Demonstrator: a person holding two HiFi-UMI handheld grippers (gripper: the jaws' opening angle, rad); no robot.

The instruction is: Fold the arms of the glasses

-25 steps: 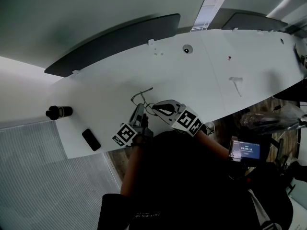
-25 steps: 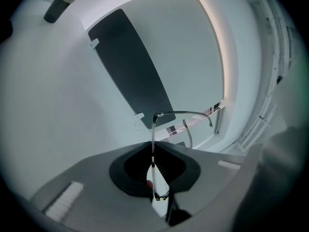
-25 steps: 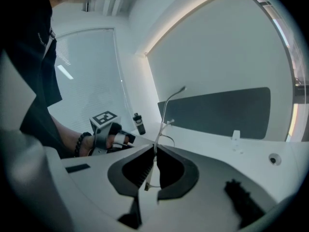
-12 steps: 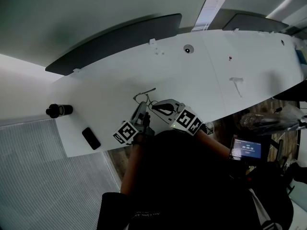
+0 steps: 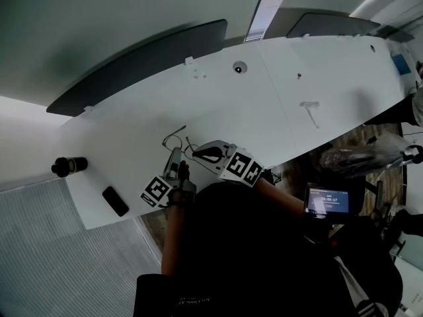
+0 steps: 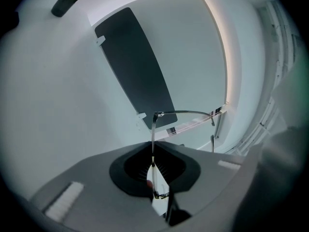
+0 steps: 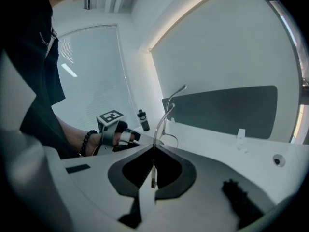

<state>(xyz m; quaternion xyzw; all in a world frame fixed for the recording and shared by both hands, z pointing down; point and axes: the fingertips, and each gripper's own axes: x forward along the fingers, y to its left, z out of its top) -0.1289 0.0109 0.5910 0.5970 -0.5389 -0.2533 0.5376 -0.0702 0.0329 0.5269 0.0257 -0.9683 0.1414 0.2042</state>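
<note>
head view with both gripper views. your left gripper [image 6: 153, 154] has its jaws drawn almost together, pinching one slender metal arm of the thin wire-framed glasses [image 6: 183, 113]. that arm runs straight up out of the jaws to a corner of the frame, and the frame's top bar bends away to the right. your right gripper [image 7: 154, 151] likewise has its jaws closed to a sliver on a slender arm of the same glasses, with a curved ear tip rising above the jaw tips. the glasses are held by both grippers over the long white table [image 5: 277, 104], close to its near edge and left of its middle. no view shows whether they touch the table top. your left hand [image 7: 107, 137], a dark bead bracelet at its wrist, sits at that same near edge. a black cylindrical bottle [image 5: 69, 166] is at the table's left end. a flat black phone [image 5: 115, 201] lies on the table's near left corner. a dark grey elongated panel [image 5: 139, 65] runs along the table's far edge.
</note>
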